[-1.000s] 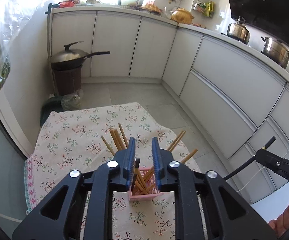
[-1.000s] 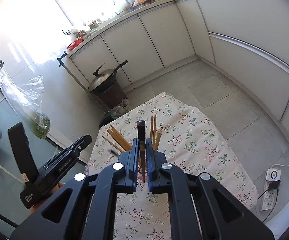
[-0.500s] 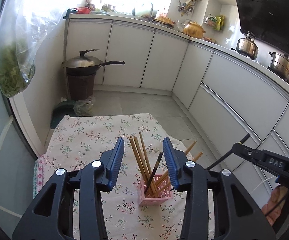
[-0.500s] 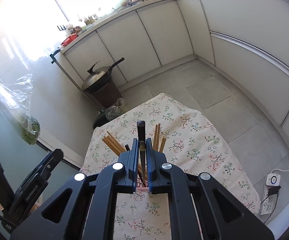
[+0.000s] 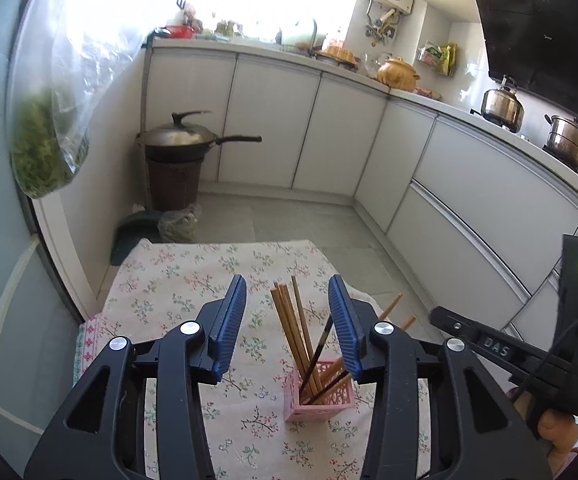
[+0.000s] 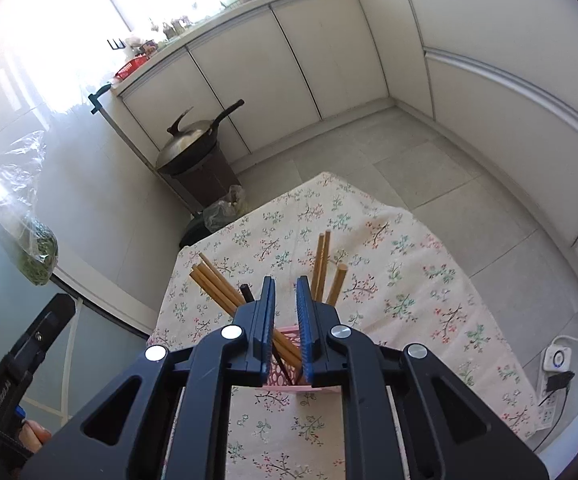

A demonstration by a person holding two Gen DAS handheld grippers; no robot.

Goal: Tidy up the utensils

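Observation:
A pink lattice utensil holder [image 5: 321, 398] stands on the floral tablecloth [image 5: 177, 280] and holds several wooden chopsticks [image 5: 289, 324] and dark chopsticks [image 5: 321, 350]. My left gripper [image 5: 287, 300] is open and empty, above and behind the holder. My right gripper [image 6: 285, 284] is open with a narrow gap, empty, right above the holder [image 6: 285, 376]. Wooden chopsticks [image 6: 217, 284] and a dark chopstick [image 6: 247, 292] stick up on both sides of its jaws. The right gripper's body [image 5: 529, 356] shows at the right of the left wrist view.
The table [image 6: 429, 280] is small, with floor on its far and right sides. A covered wok [image 5: 185, 140] sits on a brown bin past the far edge. A bag of greens [image 5: 45, 152] hangs at the left. White cabinets [image 5: 469, 184] run along the walls.
My left gripper opened wide and drew back and up from the holder. My right gripper let go of the dark utensil it held, which is now in the holder, and its jaws parted slightly.

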